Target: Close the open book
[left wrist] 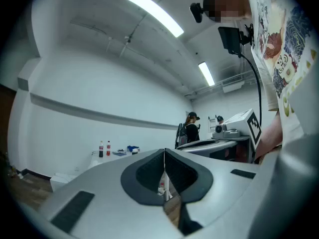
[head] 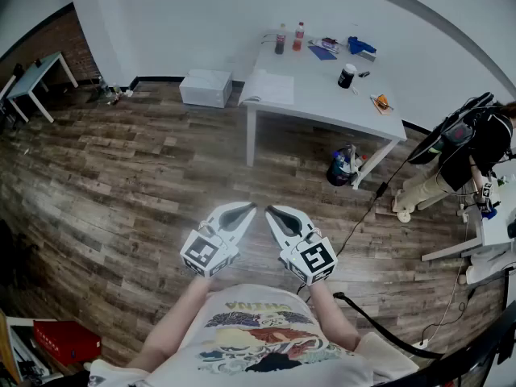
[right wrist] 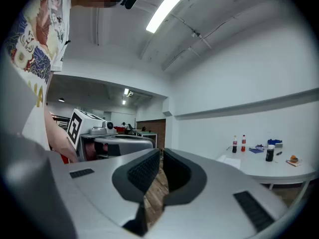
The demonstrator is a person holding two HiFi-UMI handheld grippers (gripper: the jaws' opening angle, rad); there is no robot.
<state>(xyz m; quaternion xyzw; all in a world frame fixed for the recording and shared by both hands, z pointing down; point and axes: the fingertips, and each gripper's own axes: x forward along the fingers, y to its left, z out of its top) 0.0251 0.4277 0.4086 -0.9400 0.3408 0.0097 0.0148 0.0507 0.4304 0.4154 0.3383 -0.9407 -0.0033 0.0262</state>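
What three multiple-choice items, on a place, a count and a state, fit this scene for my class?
1. Where is the book? A floor; B table; C in a gripper.
2. How many bottles stand on the table? A one; B two; C four.
3. The left gripper is: A shut, empty; B wide open; C shut on the book.
Key: 1 B, it lies open on the tabletop. 2 B, two stand side by side at the far edge. 3 A, its pads meet with nothing between.

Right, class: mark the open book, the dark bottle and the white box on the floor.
open book (head: 270,88), head view, on its white page.
dark bottle (head: 280,40), head view, on its body.
white box (head: 206,87), head view, on its top face.
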